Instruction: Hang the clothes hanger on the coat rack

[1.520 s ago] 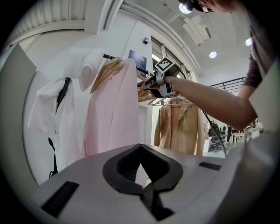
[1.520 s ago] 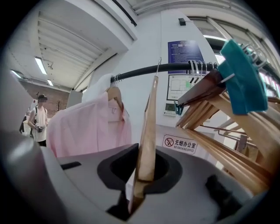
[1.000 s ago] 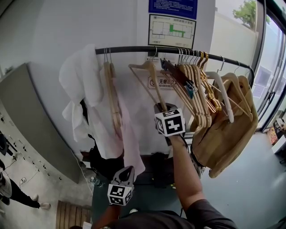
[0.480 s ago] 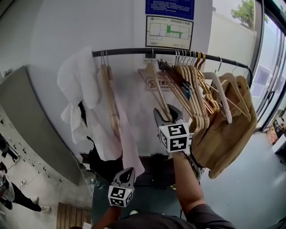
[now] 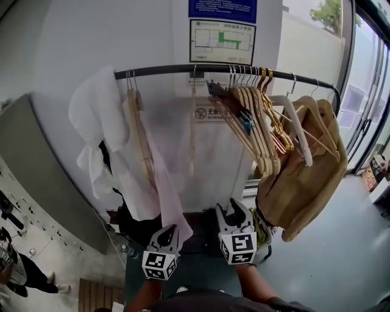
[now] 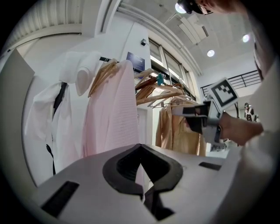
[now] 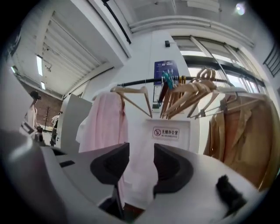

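On one coat rack (image 5: 177,69), one hanger (image 5: 192,134) hangs alone.

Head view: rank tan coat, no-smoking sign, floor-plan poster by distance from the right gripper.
1. Tan coat, just right of the right gripper.
2. No-smoking sign, on the wall above.
3. Floor-plan poster, topmost, above the rail.

1. Rail (image 5: 183,69): one, black.
2. Wall signs: three. The blue notice (image 5: 222,9) and floor plan (image 5: 222,41) are above the rail; the no-smoking sign (image 5: 210,113) is just below it.
3. Garments on the rail: three. These are the white garment (image 5: 91,116), pink garment (image 5: 164,195) and tan coat (image 5: 304,189).
4. Lone wooden hanger (image 5: 192,128): one, at mid-rail.
5. White hanger (image 5: 295,125): one, towards the rail's right end.
6. Bunched wooden hangers (image 5: 256,134): too tightly packed to count.
7. Grippers: two, the left gripper (image 5: 167,233) and right gripper (image 5: 234,208), below the rail.
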Motion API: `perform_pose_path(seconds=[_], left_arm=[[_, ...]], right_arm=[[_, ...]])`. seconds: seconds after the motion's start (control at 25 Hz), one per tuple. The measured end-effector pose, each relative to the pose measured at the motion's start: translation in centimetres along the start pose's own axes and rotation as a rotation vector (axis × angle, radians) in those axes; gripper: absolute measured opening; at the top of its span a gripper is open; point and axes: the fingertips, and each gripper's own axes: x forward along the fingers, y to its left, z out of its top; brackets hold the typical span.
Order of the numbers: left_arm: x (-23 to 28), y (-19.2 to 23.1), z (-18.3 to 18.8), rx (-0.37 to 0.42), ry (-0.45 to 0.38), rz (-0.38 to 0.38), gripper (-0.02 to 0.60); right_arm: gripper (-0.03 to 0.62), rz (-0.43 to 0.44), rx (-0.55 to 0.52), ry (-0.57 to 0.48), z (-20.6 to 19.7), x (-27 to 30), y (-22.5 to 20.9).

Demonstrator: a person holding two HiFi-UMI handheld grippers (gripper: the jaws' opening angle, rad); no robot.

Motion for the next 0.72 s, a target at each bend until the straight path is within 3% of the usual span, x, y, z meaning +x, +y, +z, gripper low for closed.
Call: perform_pose_path(seconds=[0.12,0.2,0.44,0.72], left_arm=[[0.4,-0.1,-0.1,0.005,0.004,-0.002,0.002],[0.5,-0.2,-0.3,0.003,0.008,-0.001,0.002],[0.7,-0.3,-0.4,-0.004,0.003,0.006,0.002],[0.6,-0.9,-0.3,0.001,-0.002,0.002,0.002]], right_arm=[[0.078,-0.019,-0.027,0.065,-4.0,-1.8,1.4],[0.049,-0.011,-0.035,0.076,-5.4,-2.9,2.5],[0.015,0.020,-0.047,0.111,-8.5,-4.0,3.7],[0.015,0.026,-0.074,0.111,-8.6,-3.6,4.1]])
